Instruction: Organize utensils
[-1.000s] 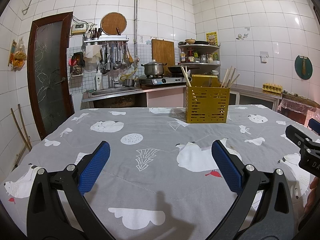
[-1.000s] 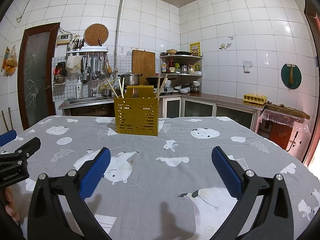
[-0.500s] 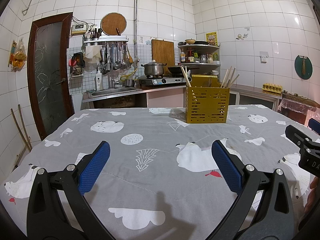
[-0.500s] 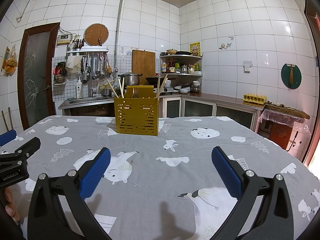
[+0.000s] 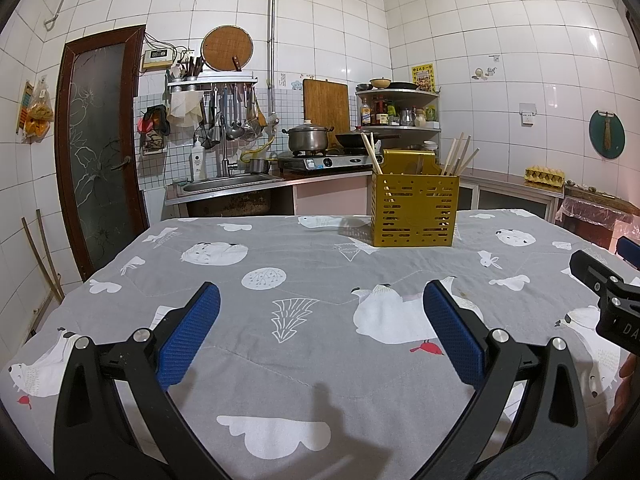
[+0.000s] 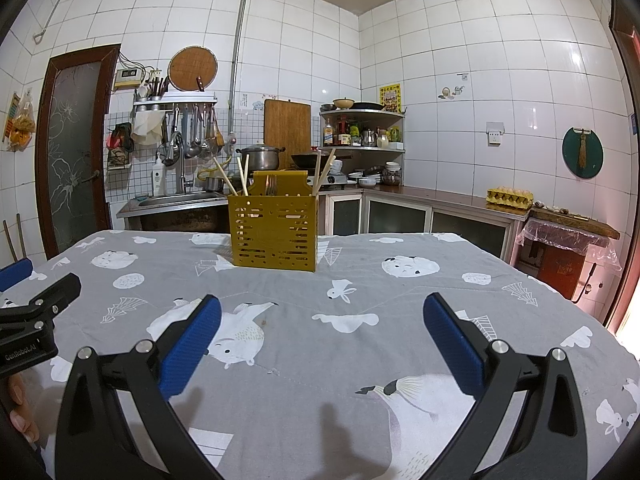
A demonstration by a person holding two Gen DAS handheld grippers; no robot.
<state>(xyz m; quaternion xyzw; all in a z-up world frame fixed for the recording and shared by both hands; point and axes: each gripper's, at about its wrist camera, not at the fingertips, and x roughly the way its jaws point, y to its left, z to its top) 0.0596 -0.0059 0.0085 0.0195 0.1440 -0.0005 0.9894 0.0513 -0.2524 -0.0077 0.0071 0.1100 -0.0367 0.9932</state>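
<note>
While both tools are hovering low over the table point(image 5: 304, 364), the left hand-held gripper point(image 5: 320, 328) is sitting with its blue pads point(image 5: 188, 340) spread wide apart, nothing between them. Ahead of it and off to its right, the yellow utensil caddy point(image 5: 414, 210) is standing upright on the grey animal-print cloth, well apart from the fingertips, with wooden chopsticks point(image 5: 460, 156) leaning out of its top. At the far right of that view, the black frame of the other tool is poking in.

Over on the other side, the right hand-held gripper point(image 6: 320, 330) is likewise gaping open and empty above the cloth. From here the caddy is sitting ahead and slightly to its left, far beyond the pads, and a fork point(image 6: 271, 186) is showing in the middle compartment between chopsticks leaning left and right. Beyond the table's far edge, a sink point(image 6: 180, 200) and a stove with a pot point(image 6: 259, 157) are lining the tiled wall.
</note>
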